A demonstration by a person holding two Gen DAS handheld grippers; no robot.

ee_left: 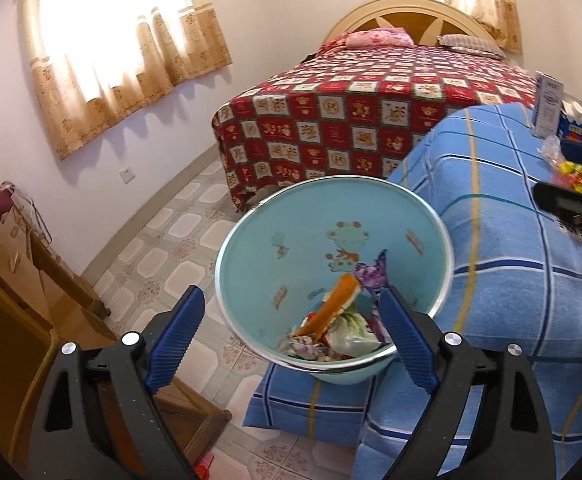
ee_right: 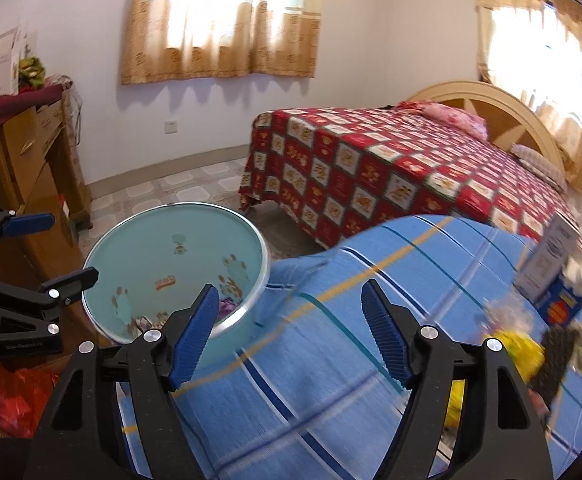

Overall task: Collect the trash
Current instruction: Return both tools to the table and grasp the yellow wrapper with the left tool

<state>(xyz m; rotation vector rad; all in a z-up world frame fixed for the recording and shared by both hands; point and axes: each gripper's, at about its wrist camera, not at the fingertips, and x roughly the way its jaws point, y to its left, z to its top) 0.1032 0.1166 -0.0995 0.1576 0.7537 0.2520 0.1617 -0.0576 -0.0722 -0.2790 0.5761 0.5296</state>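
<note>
The left gripper [ee_left: 291,312] hung over the pale blue trash bin [ee_left: 275,240] with its blue pads spread wide and nothing between them; the right-hand pad sat over the near rim of the bin, the left-hand pad over the tiled floor [ee_left: 179,240] beside it. Inside the bin lay a heap of wrappers [ee_left: 339,320], among them an orange packet and a purple foil piece, gathered against the near wall. The bin stood on the floor just beside the near-left edge of the table covered with a blue checked cloth [ee_left: 503,248]. The right gripper [ee_right: 289,308] was over that cloth, close to its left edge next to the bin, its jaws also apart and empty; the picture from that side was smeared, so fine detail on the table was hard to read. Toward the far right corner of the table stood a white carton [ee_right: 547,260] with a blue box [ee_right: 563,304] touching it, and just nearer lay loose trash: a yellow wrapper [ee_right: 523,350] and a dark packet [ee_right: 559,356] side by side, with something clear and crinkled behind them. Beyond the table was a bed with a red patterned cover [ee_right: 371,176], and a wooden dresser [ee_right: 23,152] stood against the wall on the left.
</note>
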